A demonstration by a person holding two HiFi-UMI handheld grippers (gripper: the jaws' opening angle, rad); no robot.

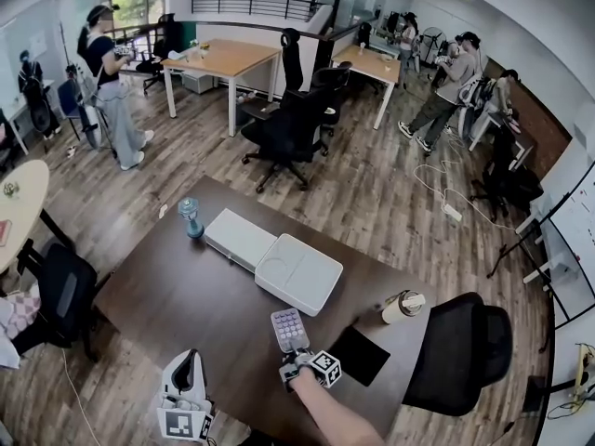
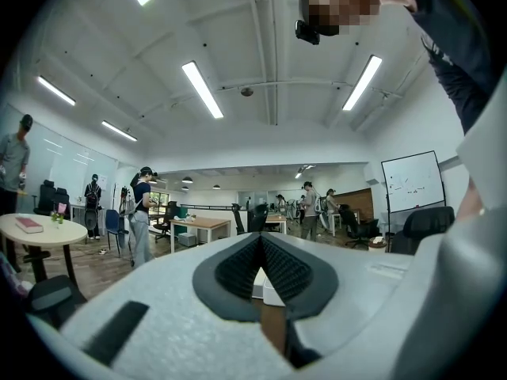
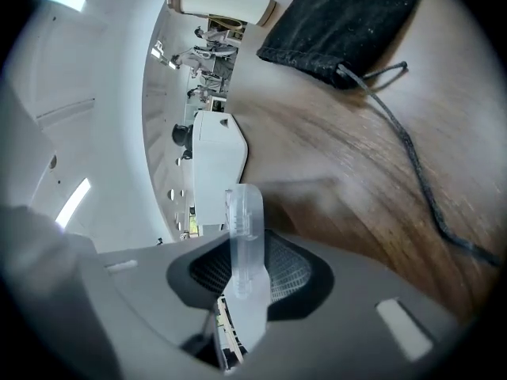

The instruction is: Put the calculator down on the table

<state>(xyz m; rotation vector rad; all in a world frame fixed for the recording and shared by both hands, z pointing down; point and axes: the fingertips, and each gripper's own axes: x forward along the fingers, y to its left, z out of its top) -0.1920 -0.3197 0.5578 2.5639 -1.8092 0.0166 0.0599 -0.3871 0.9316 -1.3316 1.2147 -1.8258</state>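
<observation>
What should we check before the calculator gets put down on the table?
1. Grip: the right gripper's jaws are closed on the calculator. Ok.
2. Landing spot: the table looks bare under the calculator, between the white box and the black pouch. Ok.
3. Pouch cord: it trails across the wood near the spot, and it may be in the way. Cannot tell.
4. Gap to the table: how close the calculator is to the wood. Cannot tell.
5. Left gripper: it is off to the left at the table's near edge, jaws together and empty. Ok.
</observation>
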